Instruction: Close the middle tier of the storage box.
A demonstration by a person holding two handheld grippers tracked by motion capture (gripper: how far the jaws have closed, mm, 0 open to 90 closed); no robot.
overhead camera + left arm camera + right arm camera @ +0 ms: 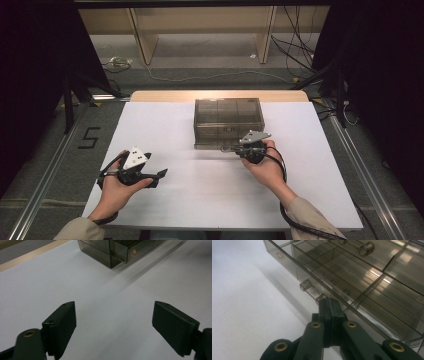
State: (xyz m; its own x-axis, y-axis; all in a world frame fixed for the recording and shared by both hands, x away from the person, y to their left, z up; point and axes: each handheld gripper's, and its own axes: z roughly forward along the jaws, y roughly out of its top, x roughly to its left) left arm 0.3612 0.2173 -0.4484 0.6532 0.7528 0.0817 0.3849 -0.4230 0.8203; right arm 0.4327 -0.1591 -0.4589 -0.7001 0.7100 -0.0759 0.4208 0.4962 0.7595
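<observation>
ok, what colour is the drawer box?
Smoky grey-brown see-through plastic; the drawer box shows best in the right gripper view.

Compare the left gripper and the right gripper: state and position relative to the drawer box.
The left gripper has its jaws spread wide with nothing between them; the right gripper has its jaws pressed together at the handle of a drawer. The left gripper hovers over bare white table, apart from the smoky clear drawer box; the right gripper is at its front edge. Both are hand-held with black jaws.

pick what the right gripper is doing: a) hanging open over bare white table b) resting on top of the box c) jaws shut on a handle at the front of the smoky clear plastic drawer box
c: the right gripper has its jaws pressed together on a small clear handle at the front edge of the smoky clear plastic drawer box.
</observation>
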